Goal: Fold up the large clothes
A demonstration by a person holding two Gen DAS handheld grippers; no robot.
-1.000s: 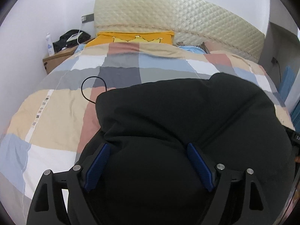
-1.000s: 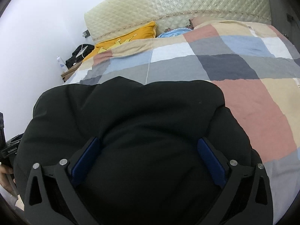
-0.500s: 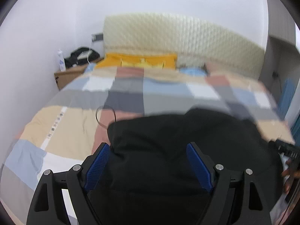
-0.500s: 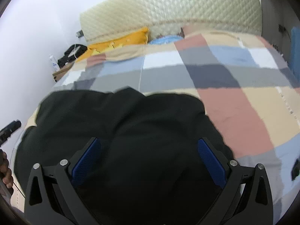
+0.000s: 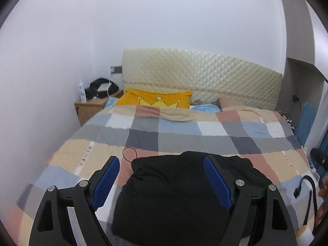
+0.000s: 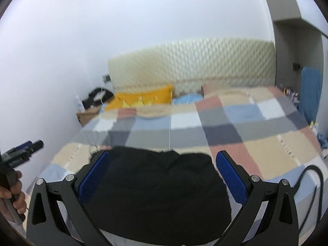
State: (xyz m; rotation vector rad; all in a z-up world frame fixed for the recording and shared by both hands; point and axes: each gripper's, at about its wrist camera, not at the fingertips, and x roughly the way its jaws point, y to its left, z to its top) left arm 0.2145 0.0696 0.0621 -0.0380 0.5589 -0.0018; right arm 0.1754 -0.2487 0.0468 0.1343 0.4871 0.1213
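A home bedroom: checked bed (image 5: 184, 135), quilted headboard (image 5: 201, 78), nightstand (image 5: 90, 110).

Left gripper (image 5: 162, 180) jaws spread wide, blue pads (image 5: 105, 182) well apart, nothing pinched between them, pointing forward and tilted downward. Right gripper (image 6: 162, 176) same: jaws wide, pads (image 6: 230, 176) apart and clear, angled down. In the right wrist view the left hand (image 6: 15, 194) shows at the frame's left edge, fingers wrapped round its gripper's handle, that gripper held out level beside the right one.
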